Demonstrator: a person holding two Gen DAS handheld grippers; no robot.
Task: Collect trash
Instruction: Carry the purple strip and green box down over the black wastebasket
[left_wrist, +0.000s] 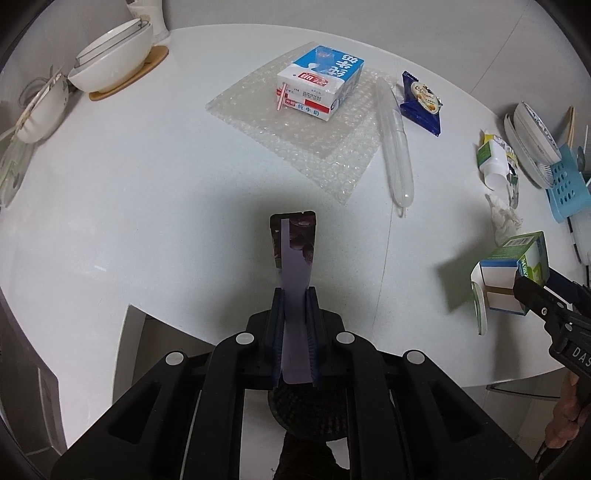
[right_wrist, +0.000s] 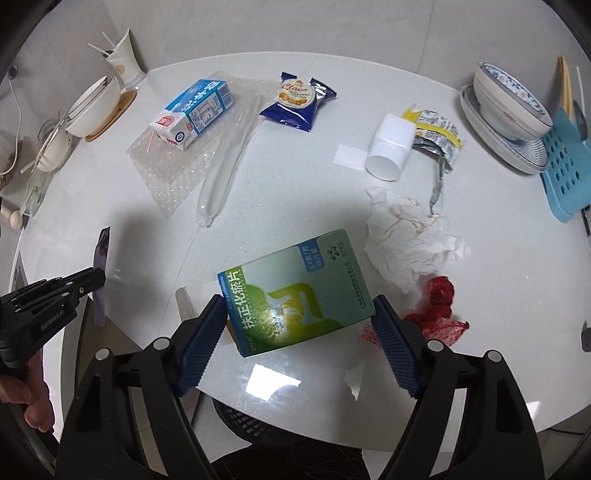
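Note:
My left gripper (left_wrist: 294, 295) is shut on a flat purple snack wrapper (left_wrist: 294, 251), held above the table's near edge; it also shows in the right wrist view (right_wrist: 101, 254). My right gripper (right_wrist: 299, 314) is shut on a green and white medicine box (right_wrist: 295, 288), held above the table; the box also shows in the left wrist view (left_wrist: 513, 273). On the white table (right_wrist: 295, 192) lie a blue milk carton (left_wrist: 319, 83) on bubble wrap (left_wrist: 295, 136), a clear plastic sleeve (left_wrist: 395, 147), a blue biscuit packet (right_wrist: 299, 99), a white cup (right_wrist: 389, 151), crumpled tissue (right_wrist: 410, 232) and red netting (right_wrist: 437, 302).
White bowls (left_wrist: 110, 55) on a wooden coaster stand at the far left. A patterned bowl on plates (right_wrist: 506, 107) and a blue perforated rack (right_wrist: 565, 162) stand at the right. A crumpled foil wrapper (right_wrist: 439, 136) lies by the cup. A dark basket (right_wrist: 251, 428) shows below the table's edge.

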